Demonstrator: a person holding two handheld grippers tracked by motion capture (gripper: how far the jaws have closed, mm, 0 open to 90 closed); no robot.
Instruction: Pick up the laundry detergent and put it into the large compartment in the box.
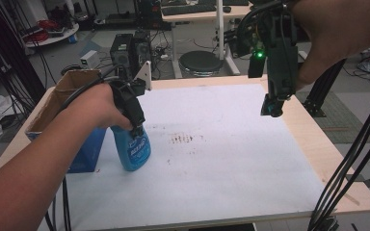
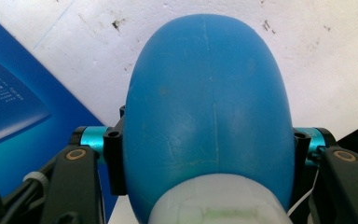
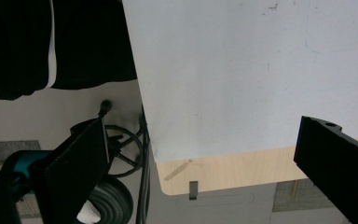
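A blue spray bottle (image 1: 135, 151) stands upright on the white sheet (image 1: 231, 159) at the table's left side. My left gripper (image 1: 136, 130) comes down on it from above and is shut on its upper part. In the left gripper view the bottle's rounded blue body (image 2: 209, 116) sits between the two black jaws, with its pale top at the bottom edge. My right gripper (image 1: 272, 108) hangs high over the table's right side, pointing down. Its jaws (image 3: 205, 130) are open with nothing between them, above the sheet's corner (image 3: 261, 70).
An open cardboard box with a blue side (image 1: 72, 91) stands against the bottle's left. A brown stain (image 1: 185, 139) marks the sheet's middle. Bare wooden table edge (image 1: 318, 144) runs on the right, with black cables (image 1: 356, 159) hanging there. A computer tower (image 1: 125, 53) and a stool (image 1: 201, 61) stand behind.
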